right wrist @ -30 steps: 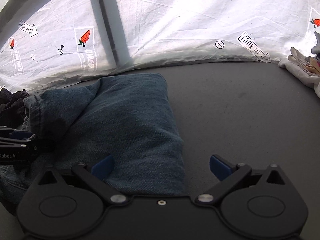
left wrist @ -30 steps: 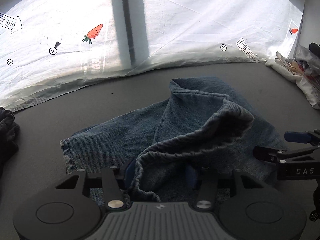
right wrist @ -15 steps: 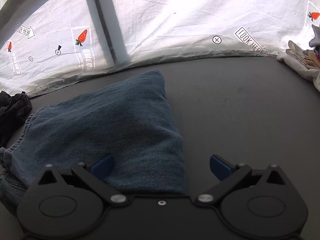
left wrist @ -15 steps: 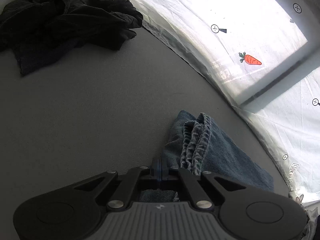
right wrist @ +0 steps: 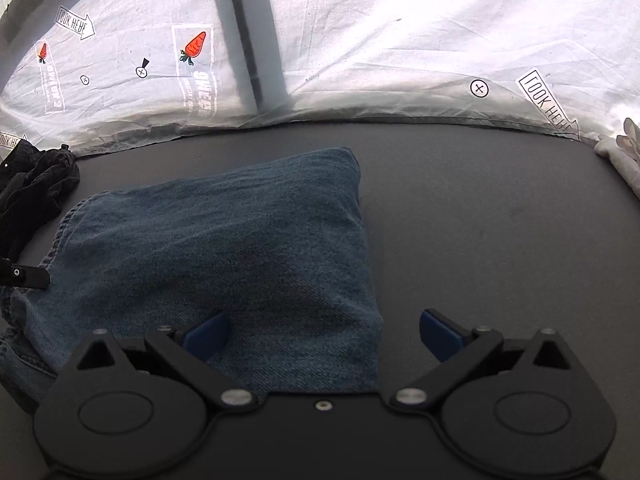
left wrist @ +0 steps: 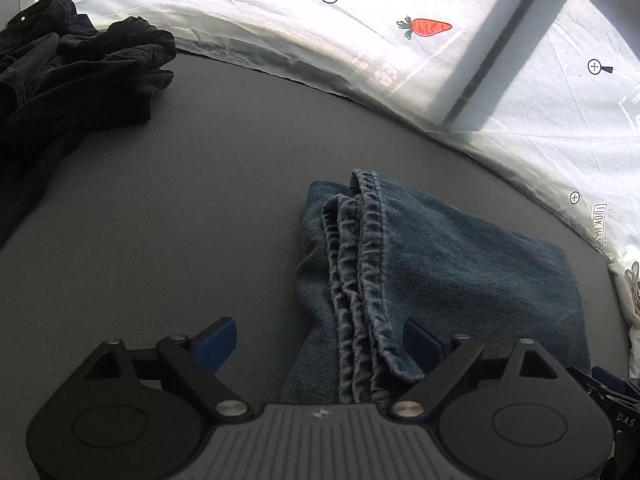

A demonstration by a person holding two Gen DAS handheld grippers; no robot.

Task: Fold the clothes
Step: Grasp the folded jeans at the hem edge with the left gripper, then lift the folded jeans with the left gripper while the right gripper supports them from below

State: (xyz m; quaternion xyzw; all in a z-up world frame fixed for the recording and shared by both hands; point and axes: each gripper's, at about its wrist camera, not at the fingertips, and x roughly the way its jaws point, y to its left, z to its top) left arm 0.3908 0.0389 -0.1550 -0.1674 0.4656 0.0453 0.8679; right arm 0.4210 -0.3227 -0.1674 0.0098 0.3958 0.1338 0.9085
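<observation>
Left wrist view, from nine o'clock across: a heap of dark clothes [left wrist: 68,76] lies crumpled at ten o'clock on the grey table [left wrist: 200,208], and nothing about it looks folded. At centre the left gripper [left wrist: 320,338] has its jaws opening wide; the stacked hems of the jeans [left wrist: 460,264] run between the blue pads, which do not press on them. The jeans lie as a compact folded bundle from the centre out toward three o'clock, just short of the white sheet [left wrist: 280,20] at the table's far edge. A pale garment [left wrist: 630,300] shows at the three o'clock rim.

By the right wrist view the jeans [right wrist: 224,256] sit at nine to twelve o'clock from the right gripper [right wrist: 322,334], whose jaws stand spread; the fold's near corner lies between them, not pinched.

My judgement: the jeans look done or nearly so, perhaps wanting a last smoothing, while the dark heap and the pale garment are left.

No containers are in view.
</observation>
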